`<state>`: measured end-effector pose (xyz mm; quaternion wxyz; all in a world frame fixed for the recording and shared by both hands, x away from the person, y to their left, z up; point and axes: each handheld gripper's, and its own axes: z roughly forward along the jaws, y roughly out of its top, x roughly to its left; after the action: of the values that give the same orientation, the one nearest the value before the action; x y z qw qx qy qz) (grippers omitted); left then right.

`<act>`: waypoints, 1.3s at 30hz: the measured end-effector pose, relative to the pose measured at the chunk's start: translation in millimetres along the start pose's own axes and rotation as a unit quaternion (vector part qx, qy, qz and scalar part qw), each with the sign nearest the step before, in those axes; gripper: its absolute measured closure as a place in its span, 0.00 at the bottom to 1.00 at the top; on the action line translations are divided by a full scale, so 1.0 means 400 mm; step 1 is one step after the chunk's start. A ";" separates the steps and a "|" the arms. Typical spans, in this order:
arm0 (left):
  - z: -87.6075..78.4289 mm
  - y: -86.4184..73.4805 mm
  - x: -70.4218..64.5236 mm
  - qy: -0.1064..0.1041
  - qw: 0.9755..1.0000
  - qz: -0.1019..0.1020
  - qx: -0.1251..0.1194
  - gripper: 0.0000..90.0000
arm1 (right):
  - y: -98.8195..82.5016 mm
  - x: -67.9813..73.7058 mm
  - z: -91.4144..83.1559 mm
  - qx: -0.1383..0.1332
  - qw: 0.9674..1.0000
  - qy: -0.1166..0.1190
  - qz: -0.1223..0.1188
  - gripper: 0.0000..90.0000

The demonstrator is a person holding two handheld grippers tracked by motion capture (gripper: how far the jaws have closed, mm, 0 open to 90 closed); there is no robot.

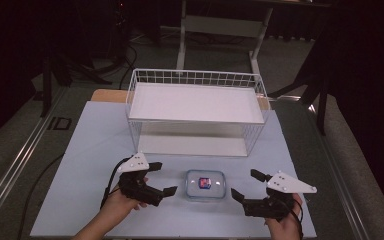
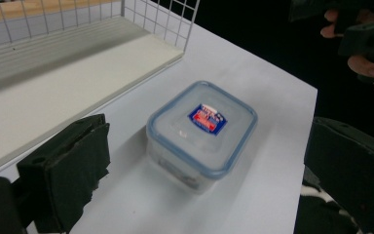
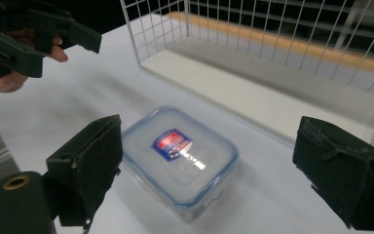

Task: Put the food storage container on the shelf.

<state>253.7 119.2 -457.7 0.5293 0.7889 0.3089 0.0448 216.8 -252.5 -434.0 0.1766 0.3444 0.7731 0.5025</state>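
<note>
A small clear plastic box with a blue-rimmed lid and a red and blue label sits on the pale table near its front edge; it lies ahead of the jaws in the left gripper view and in the right gripper view. My left gripper hovers just left of the box, open, nothing between its jaws. My right gripper hovers just right of it, also open and empty. Neither gripper touches the box. Both point inward at it.
A white wire basket with a white shelf board on top stands behind the box at mid-table. The pale table has bare surface to the left and right. Dark floor, cables and a desk frame lie beyond.
</note>
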 end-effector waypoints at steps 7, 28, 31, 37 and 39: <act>0.056 0.022 0.018 -0.022 0.998 -0.052 0.027 0.03 | 0.014 -0.029 0.034 0.023 0.998 0.016 0.059 0.12; 0.218 -0.055 0.086 -0.033 0.974 -0.188 0.127 0.05 | -0.076 -0.127 0.227 0.143 0.958 0.094 0.228 0.16; 0.226 -0.063 0.088 -0.035 0.969 -0.206 0.128 0.08 | -0.082 -0.132 0.237 0.152 0.952 0.100 0.244 0.16; 0.234 -0.076 0.093 -0.046 0.962 -0.235 0.127 0.23 | -0.105 -0.146 0.249 0.164 0.936 0.110 0.291 0.19; 0.237 -0.079 0.096 -0.052 0.959 -0.247 0.129 0.27 | -0.112 -0.149 0.254 0.168 0.932 0.113 0.300 0.19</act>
<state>308.5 71.0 -536.2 0.4329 0.7507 0.4696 -0.1686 305.5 -239.8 -522.4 -0.1314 0.5258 0.7219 0.4303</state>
